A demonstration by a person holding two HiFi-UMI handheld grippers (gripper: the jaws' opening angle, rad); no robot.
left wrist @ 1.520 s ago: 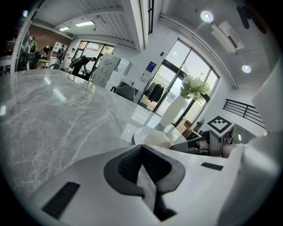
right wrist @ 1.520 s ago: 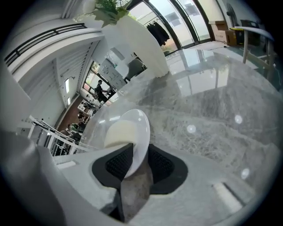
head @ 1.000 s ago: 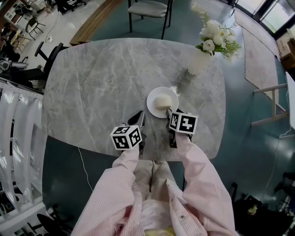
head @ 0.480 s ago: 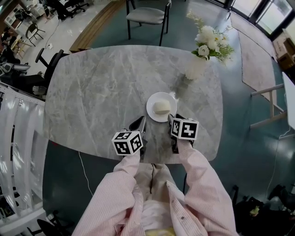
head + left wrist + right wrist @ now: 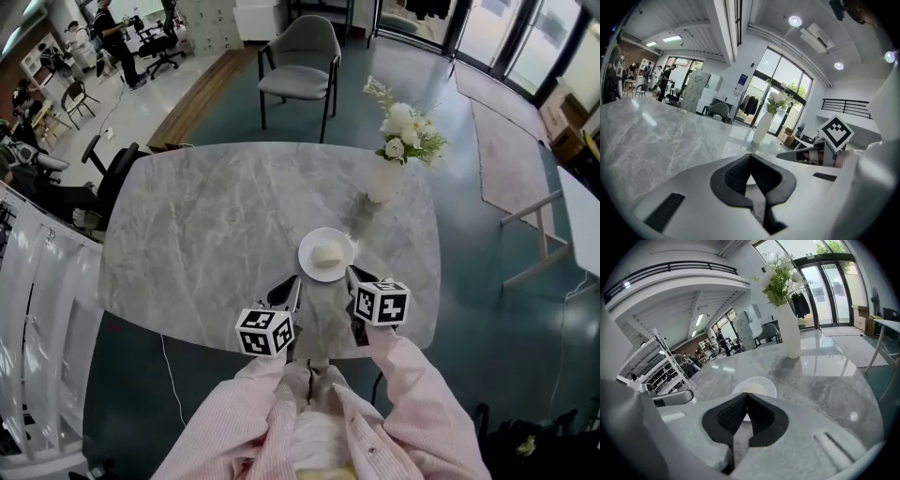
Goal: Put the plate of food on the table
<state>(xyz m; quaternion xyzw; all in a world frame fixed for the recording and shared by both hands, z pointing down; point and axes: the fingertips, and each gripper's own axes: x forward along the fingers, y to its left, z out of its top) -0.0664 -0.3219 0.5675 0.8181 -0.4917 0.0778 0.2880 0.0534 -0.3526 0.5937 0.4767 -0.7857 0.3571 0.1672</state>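
Note:
A white plate [image 5: 315,266] with a pale lump of food [image 5: 328,253] rests on the grey marble table [image 5: 206,216], near its front edge. My right gripper [image 5: 353,276] hovers just short of the plate's near right rim, apart from it. Its jaws have just been closing and are now shut with nothing between them. In the right gripper view the plate [image 5: 761,383] lies beyond the shut right gripper [image 5: 746,397]. My left gripper [image 5: 292,285] is to the plate's near left, also shut and empty; its left gripper view shows the pads [image 5: 736,173] meeting.
A white vase [image 5: 384,183] of white flowers [image 5: 403,127] stands behind the plate, toward the far right. A grey chair [image 5: 300,66] sits beyond the table's far edge. The table's front edge runs just under both grippers.
Both grippers have drawn back from the plate toward me and risen. The right jaws, open at the plate's rim before, are now shut. The head view takes in more of the room.

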